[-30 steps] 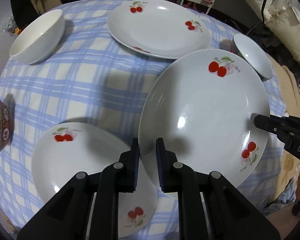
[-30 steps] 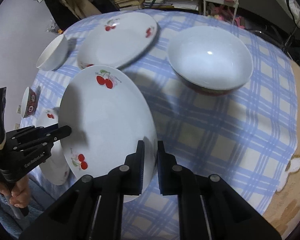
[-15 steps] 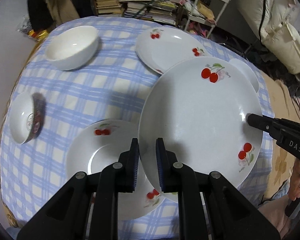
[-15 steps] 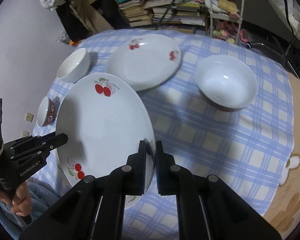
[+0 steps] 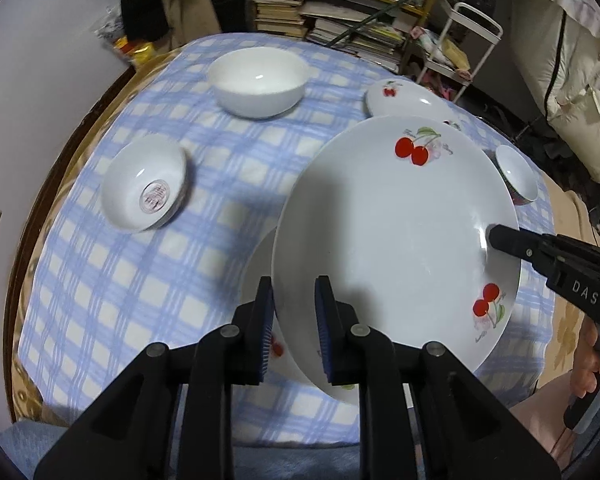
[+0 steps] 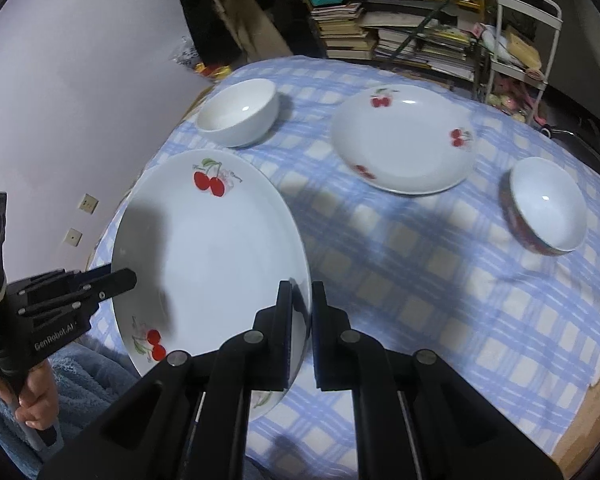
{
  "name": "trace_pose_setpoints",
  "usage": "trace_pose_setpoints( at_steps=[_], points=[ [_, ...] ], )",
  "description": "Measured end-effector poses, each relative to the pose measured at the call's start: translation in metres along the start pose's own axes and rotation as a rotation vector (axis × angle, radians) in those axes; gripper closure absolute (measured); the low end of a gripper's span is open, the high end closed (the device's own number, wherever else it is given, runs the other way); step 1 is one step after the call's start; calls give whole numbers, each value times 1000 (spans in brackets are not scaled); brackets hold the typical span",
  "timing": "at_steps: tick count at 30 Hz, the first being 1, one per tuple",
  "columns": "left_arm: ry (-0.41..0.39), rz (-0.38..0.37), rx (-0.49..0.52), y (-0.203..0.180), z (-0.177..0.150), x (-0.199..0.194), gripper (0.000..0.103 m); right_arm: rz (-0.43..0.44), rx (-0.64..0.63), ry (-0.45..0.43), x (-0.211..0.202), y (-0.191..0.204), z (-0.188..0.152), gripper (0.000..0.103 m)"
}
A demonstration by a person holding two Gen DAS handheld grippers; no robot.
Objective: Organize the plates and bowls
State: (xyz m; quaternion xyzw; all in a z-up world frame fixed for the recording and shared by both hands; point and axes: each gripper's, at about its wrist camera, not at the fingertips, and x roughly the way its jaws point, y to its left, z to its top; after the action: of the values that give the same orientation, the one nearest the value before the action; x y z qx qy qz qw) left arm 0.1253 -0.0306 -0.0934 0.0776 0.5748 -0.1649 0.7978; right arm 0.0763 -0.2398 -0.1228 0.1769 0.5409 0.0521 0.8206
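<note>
We are holding a cherry-print plate (image 5: 392,236) in the air above the checked tablecloth (image 5: 140,280), left gripper (image 5: 295,330) and right gripper (image 6: 301,334) each clamped on opposite rims, the left's jaws easing apart. Two more plates and three bowls are sitting scattered, unstacked.

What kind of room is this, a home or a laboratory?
Most likely a lived-in home. The round table has a blue checked tablecloth, stacks of books are piled up behind it, and a white wire rack holds household clutter.
</note>
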Motion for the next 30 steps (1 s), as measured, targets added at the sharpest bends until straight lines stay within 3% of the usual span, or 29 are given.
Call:
trace_pose_setpoints(
  at_steps=[7, 13, 18, 30],
  points=[
    [16, 3, -60, 30, -25, 7, 84, 10, -73, 27, 18, 30, -9, 93],
    [50, 19, -72, 36, -40, 27, 84, 14, -79, 58, 36, 33, -17, 93],
    [65, 22, -59, 34, -39, 37, 84, -18, -75, 85, 52, 28, -19, 93],
    [101, 31, -135, 49, -39, 65, 84, -47, -69, 132, 80, 31, -25, 92]
  ],
)
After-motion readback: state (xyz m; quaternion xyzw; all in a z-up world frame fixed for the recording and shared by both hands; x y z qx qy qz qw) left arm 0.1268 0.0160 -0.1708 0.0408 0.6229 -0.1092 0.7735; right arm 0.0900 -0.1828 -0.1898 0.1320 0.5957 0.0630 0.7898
